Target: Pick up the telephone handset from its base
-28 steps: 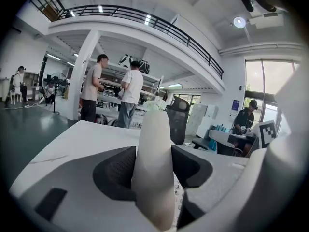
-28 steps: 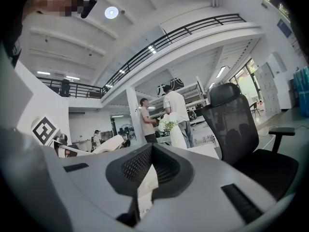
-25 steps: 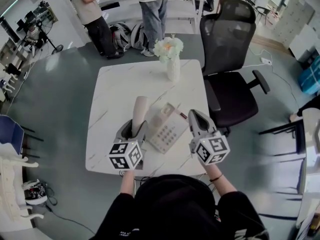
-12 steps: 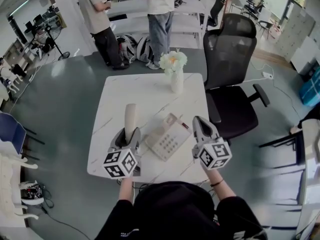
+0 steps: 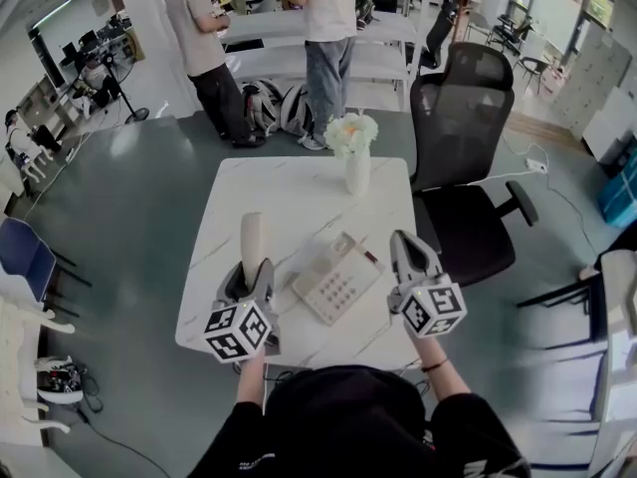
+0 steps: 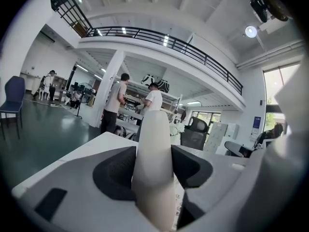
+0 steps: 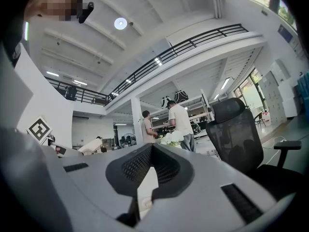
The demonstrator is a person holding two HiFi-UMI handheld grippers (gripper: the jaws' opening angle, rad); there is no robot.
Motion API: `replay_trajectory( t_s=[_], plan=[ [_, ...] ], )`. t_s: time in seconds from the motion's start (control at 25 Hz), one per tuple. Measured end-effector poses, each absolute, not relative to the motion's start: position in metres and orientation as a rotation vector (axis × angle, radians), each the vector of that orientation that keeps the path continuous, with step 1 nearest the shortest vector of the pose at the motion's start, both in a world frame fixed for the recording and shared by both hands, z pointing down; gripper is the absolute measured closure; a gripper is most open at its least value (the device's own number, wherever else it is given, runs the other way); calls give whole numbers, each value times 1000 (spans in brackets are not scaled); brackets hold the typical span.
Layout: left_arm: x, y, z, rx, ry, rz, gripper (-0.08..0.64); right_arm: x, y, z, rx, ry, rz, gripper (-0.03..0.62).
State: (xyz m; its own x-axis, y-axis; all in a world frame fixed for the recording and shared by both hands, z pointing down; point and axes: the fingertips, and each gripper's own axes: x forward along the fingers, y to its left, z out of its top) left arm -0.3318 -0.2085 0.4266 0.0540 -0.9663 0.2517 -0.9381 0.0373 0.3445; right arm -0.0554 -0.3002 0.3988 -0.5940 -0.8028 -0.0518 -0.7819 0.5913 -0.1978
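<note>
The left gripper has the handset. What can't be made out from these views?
- Handset lower end: covered by the left gripper in the head view, cut off by the bottom edge in the left gripper view.
- Phone base key labels: too small in the head view.
- White patch between the right gripper's fingers, right gripper view: too little shows to name it.
- Table's near edge: hidden by the person's head in the head view.

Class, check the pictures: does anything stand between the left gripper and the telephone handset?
Nothing visible does. The left gripper has its jaws closed on the handset, which is held off the base, to that base's left in the head view.
</note>
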Motion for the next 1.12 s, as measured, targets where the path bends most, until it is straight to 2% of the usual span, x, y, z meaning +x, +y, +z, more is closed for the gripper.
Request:
replay_trajectory(
  t_s=[1.12],
  plan=[
    [-331,-198,425,1897,-1958,-63,347,-67,-295,398,-1300,2722,-240,601]
  ],
)
